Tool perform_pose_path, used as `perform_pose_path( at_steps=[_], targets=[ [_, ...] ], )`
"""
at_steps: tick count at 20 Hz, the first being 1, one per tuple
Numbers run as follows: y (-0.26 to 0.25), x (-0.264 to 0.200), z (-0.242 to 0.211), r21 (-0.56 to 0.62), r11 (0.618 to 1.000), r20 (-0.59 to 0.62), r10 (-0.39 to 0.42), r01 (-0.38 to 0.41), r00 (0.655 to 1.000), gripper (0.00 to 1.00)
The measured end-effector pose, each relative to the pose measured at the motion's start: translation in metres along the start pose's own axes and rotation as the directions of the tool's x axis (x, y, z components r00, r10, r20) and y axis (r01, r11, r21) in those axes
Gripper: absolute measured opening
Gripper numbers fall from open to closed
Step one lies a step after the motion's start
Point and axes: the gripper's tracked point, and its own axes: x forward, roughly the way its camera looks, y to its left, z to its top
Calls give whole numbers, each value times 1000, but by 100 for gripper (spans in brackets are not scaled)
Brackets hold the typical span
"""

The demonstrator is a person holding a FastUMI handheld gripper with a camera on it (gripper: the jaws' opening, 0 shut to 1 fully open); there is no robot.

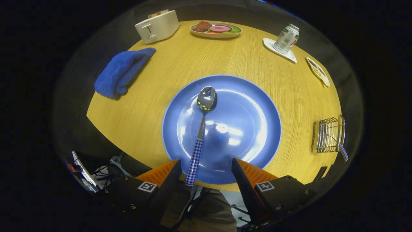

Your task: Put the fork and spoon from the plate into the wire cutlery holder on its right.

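Wooden table [154, 106]: shiny checked-handled spoon [202, 129], gripper [205, 167] agape.

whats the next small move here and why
Probably ease the gripper forward and down so its open fingers straddle the spoon's checked handle, then close. The spoon lies alone on the blue plate, its handle nearer the left finger, and a checked handle already pokes from the wire cutlery holder.
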Motion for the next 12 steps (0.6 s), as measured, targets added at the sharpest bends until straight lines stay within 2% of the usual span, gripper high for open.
perform_pose_path(
  at_steps=[6, 12],
  targets=[
    [-8, -2, 12, 24, 1000, 22, -14, 13, 1000, 96],
    [-13, 12, 4, 63, 998, -10, 11, -11, 1000, 95]
  ],
)
